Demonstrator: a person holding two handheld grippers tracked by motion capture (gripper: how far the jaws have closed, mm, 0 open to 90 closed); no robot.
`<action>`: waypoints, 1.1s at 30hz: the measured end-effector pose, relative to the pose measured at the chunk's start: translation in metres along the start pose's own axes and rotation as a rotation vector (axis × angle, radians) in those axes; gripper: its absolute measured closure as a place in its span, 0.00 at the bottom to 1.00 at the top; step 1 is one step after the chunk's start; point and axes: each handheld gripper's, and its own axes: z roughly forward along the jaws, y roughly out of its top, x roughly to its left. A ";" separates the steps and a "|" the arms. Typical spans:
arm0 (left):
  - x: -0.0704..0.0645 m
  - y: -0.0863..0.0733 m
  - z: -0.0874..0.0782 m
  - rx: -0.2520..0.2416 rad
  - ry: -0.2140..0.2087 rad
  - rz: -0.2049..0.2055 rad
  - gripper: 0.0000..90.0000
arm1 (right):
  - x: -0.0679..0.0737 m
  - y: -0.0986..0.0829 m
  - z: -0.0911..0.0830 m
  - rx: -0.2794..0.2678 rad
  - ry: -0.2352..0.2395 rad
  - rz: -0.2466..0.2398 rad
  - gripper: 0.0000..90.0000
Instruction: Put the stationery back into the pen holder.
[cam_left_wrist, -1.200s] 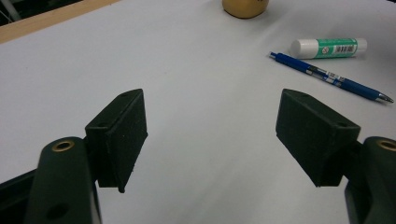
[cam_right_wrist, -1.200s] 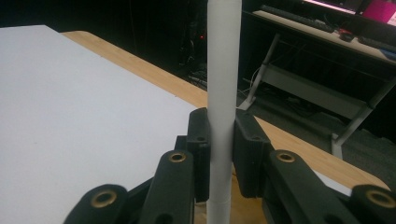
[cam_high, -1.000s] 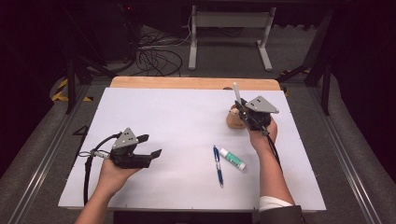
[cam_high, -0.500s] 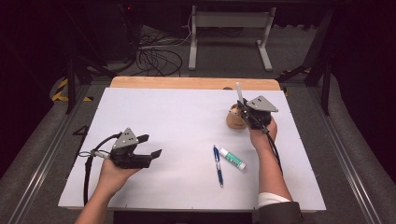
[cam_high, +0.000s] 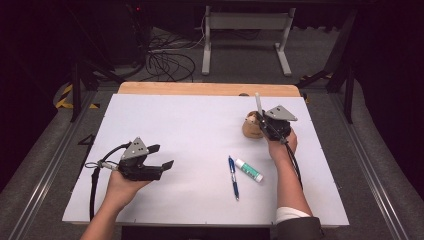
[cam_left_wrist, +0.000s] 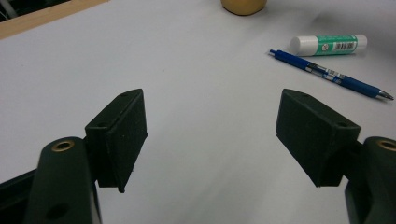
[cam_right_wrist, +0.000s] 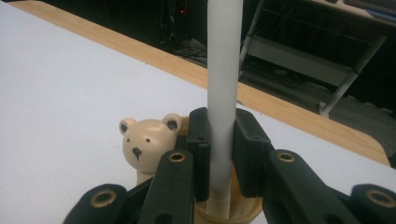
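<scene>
Right gripper (cam_right_wrist: 219, 154) pinches white pen (cam_right_wrist: 223, 93) upright, tip inside bear holder (cam_right_wrist: 147, 142) for dropping in; left gripper (cam_left_wrist: 210, 135) spread, idle well left of holder.

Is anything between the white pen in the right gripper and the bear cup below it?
Nothing visible. The right gripper holds the white pen upright, its lower end already at the bear cup's opening.
</scene>
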 end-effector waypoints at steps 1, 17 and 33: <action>0.000 0.000 0.000 0.002 -0.005 -0.005 0.28 | 0.000 -0.001 0.001 0.005 0.001 0.001 0.88; -0.001 0.000 0.001 0.001 -0.007 -0.002 0.28 | -0.003 -0.007 0.003 0.037 0.019 0.024 0.83; -0.001 -0.001 0.002 0.003 -0.003 -0.001 0.28 | -0.001 -0.012 -0.015 -0.009 0.040 0.044 0.67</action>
